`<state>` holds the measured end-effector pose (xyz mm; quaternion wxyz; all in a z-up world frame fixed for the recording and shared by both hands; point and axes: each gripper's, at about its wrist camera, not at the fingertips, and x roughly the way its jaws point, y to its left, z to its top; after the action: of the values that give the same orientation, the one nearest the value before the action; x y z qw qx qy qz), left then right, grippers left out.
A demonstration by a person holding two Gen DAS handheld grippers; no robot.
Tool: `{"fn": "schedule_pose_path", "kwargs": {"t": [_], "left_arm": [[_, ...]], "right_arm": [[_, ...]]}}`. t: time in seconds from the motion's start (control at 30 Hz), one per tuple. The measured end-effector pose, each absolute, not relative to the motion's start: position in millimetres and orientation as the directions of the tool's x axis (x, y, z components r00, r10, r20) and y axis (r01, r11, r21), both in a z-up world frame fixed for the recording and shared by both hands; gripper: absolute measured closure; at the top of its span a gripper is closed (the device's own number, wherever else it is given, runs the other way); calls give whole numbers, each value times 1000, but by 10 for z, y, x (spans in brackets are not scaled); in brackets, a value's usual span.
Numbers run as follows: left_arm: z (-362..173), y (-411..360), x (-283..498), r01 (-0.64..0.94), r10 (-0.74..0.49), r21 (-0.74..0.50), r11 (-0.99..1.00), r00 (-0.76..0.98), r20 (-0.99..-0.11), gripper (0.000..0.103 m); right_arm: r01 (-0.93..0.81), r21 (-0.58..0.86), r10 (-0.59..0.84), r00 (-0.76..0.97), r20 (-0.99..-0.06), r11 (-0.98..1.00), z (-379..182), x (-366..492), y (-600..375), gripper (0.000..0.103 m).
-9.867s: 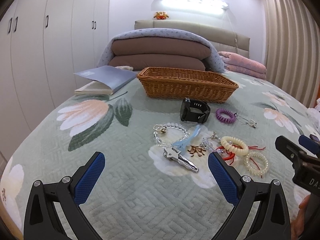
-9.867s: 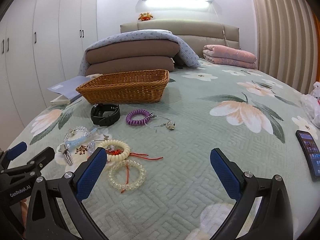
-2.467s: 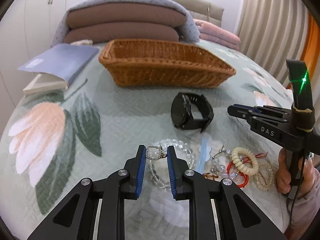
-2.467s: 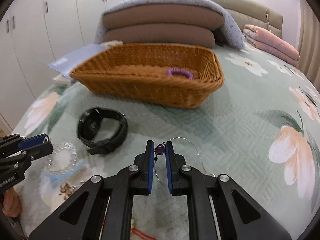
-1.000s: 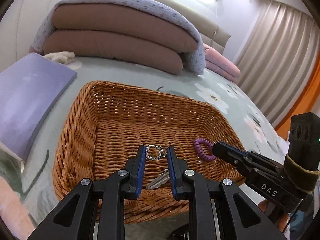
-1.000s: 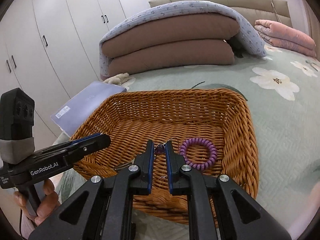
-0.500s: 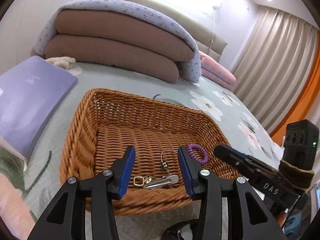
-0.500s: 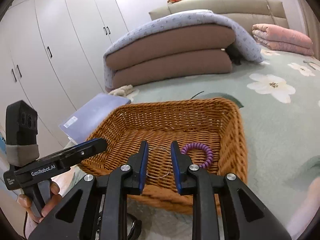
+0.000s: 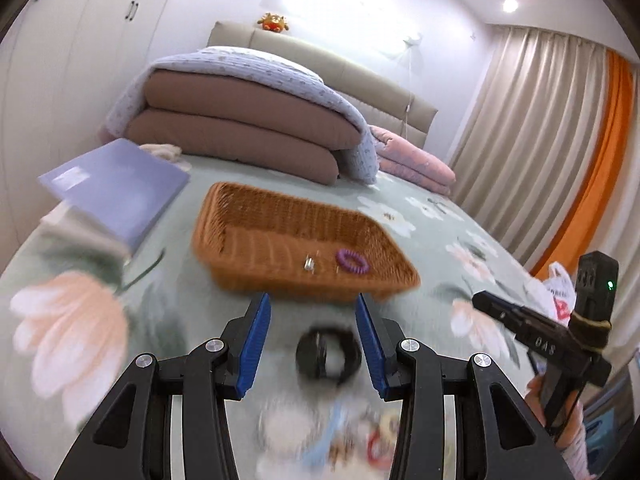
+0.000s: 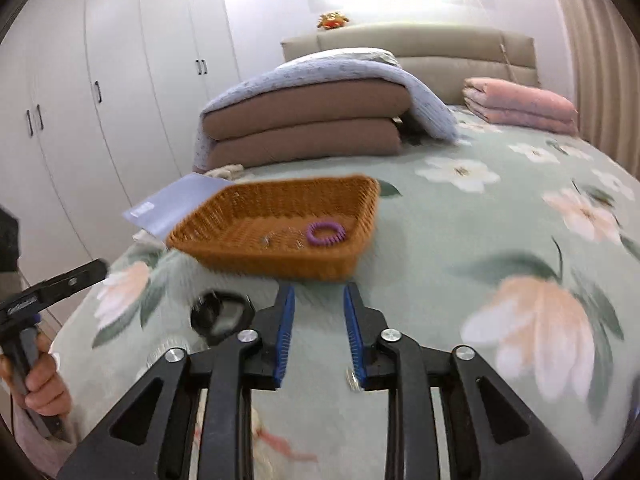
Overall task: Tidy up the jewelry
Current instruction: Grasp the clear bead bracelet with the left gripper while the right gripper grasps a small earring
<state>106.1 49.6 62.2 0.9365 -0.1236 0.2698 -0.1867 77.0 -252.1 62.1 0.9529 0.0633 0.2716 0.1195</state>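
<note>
The wicker basket (image 9: 256, 248) (image 10: 224, 220) sits on the green floral bedspread. Inside it lie a purple coil hair tie (image 9: 352, 261) (image 10: 325, 233) and small silver jewelry (image 9: 309, 263) (image 10: 280, 240). My left gripper (image 9: 313, 308) is open and empty, raised over a black watch (image 9: 328, 358) that also shows in the right wrist view (image 10: 220, 314). Blurred bracelets and a blue clip (image 9: 344, 436) lie below it. My right gripper (image 10: 319, 300) is partly open and empty, in front of the basket.
A lilac book (image 9: 116, 192) lies left of the basket. Folded brown and lilac quilts (image 9: 240, 128) and a pink blanket (image 10: 520, 106) lie at the headboard. White wardrobes (image 10: 100, 100) stand on the left. Curtains (image 9: 540, 140) hang on the right.
Both grippers opened over the basket, dropping the silver pieces into it, then pulled back and up toward the near jewelry pile. The view is now motion-blurred.
</note>
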Motion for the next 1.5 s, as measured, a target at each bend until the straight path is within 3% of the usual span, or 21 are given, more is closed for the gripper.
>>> {"fn": "schedule_pose_path", "kwargs": {"t": [0.23,0.47,0.73,1.23,1.33,1.4,1.5], "left_arm": [[143,772,795,199,-346,-311,929,766,-543,56],[-68,705,997,215,-369,-309,926,686,-628,56],[-267,294,1138,237,-285,-172,956,616,-735,56],[-303,150,1152,233,-211,-77,969,635,-743,57],[-303,151,1142,236,-208,-68,969,638,-742,67],[-295,133,1125,233,-199,-58,971,643,-740,78],[-289,138,1117,233,-201,-61,971,644,-738,95]], "right_arm": [[-135,207,236,757,-610,969,106,817,-2620,72],[-97,182,193,741,-643,978,17,799,-2670,72],[-54,372,304,691,-656,926,-122,913,-3013,72],[-108,77,130,671,-730,991,-205,1093,-2338,72],[-116,31,102,678,-728,993,-209,1060,-2265,73],[-137,5,98,682,-725,991,-208,1028,-2198,89],[-149,-27,85,691,-718,989,-212,983,-2134,89]]}}
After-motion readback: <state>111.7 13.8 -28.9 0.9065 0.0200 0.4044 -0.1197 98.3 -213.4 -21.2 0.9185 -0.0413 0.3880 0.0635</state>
